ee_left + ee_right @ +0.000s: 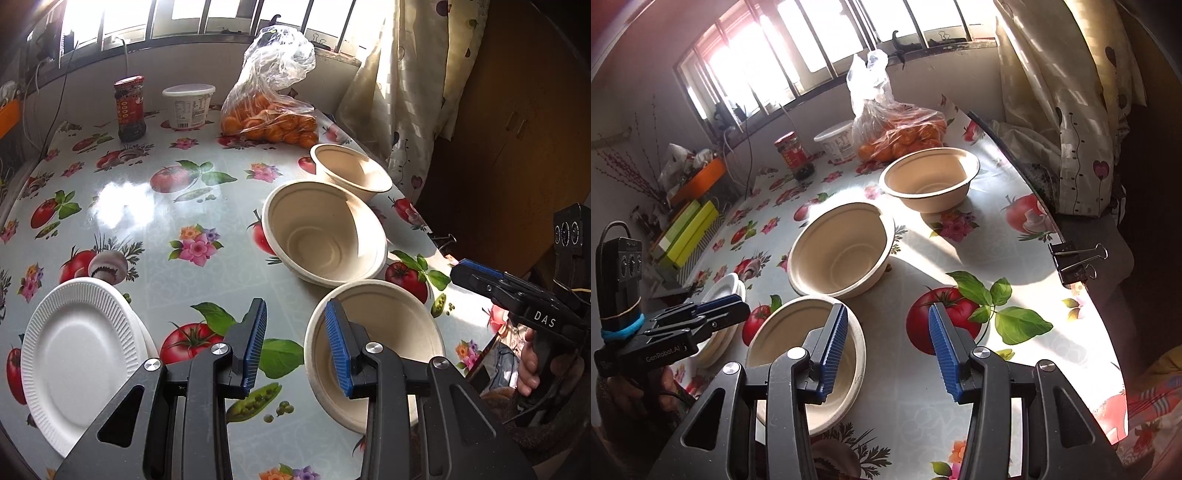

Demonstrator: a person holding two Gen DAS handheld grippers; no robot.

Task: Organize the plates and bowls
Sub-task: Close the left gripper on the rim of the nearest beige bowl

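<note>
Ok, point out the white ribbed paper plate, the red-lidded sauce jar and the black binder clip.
white ribbed paper plate point(79, 363), left wrist view, flat centre.
red-lidded sauce jar point(129, 110), left wrist view, label.
black binder clip point(1067, 260), right wrist view, black body.

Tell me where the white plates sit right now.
The white plates sit at the table's near left corner in the left wrist view, left of the open left gripper. The nearest bowl lies across that gripper from them.
</note>
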